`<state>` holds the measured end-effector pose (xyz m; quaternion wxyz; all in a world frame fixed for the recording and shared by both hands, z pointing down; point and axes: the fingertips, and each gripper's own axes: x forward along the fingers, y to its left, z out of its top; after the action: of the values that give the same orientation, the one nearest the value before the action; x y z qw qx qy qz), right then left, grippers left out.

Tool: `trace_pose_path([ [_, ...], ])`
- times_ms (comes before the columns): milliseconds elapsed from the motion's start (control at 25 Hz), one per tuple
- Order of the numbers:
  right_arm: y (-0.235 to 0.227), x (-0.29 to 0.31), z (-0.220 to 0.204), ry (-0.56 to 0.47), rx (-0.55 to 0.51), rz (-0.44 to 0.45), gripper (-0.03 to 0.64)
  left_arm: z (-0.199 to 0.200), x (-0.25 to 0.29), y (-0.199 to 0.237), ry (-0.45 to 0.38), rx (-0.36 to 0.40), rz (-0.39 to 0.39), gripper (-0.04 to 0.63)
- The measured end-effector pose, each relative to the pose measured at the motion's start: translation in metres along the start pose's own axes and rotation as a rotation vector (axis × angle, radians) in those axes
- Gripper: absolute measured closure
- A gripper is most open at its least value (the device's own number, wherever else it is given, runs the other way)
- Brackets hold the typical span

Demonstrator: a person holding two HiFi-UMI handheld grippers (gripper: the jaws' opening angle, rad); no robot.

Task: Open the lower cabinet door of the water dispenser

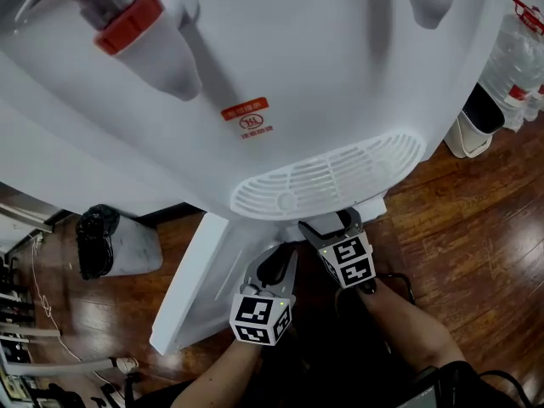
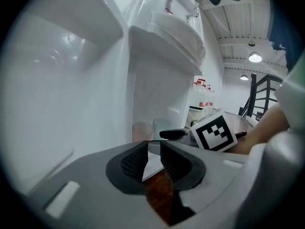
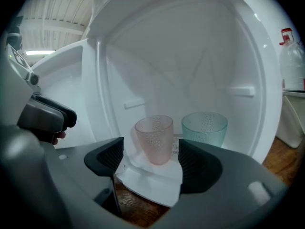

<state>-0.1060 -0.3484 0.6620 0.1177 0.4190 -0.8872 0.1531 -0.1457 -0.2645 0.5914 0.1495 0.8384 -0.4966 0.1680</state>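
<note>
The white water dispenser (image 1: 323,83) fills the head view from above. Its lower cabinet door (image 1: 200,279) stands swung out to the left. My left gripper (image 1: 276,260) is beside the door's inner face (image 2: 62,104); its jaws (image 2: 152,162) stand slightly apart with nothing pressed between the pads. My right gripper (image 1: 330,225) points into the cabinet opening (image 3: 190,66) with its jaws (image 3: 151,159) wide open and empty. Inside the cabinet stand a pink cup (image 3: 154,137) and a green cup (image 3: 205,128), beyond the fingertips.
Wooden floor (image 1: 459,228) surrounds the dispenser. Large water bottles (image 1: 514,58) and a white bin (image 1: 476,121) stand at the right. A black object (image 1: 98,236) and cables lie at the left. The drip tray grille (image 1: 327,177) overhangs both grippers.
</note>
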Motion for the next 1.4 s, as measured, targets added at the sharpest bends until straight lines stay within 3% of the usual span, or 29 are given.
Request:
trace_pose_path([
  [1160, -0.004, 0.046, 0.000, -0.058, 0.028, -0.101, 0.235, -0.010, 0.001, 0.003, 0.054, 0.029, -0.057, 0.535],
  [1400, -0.005, 0.051, 0.002, -0.061, 0.032, -0.119, 0.236, -0.013, -0.003, 0.011, 0.051, 0.014, -0.027, 0.535],
])
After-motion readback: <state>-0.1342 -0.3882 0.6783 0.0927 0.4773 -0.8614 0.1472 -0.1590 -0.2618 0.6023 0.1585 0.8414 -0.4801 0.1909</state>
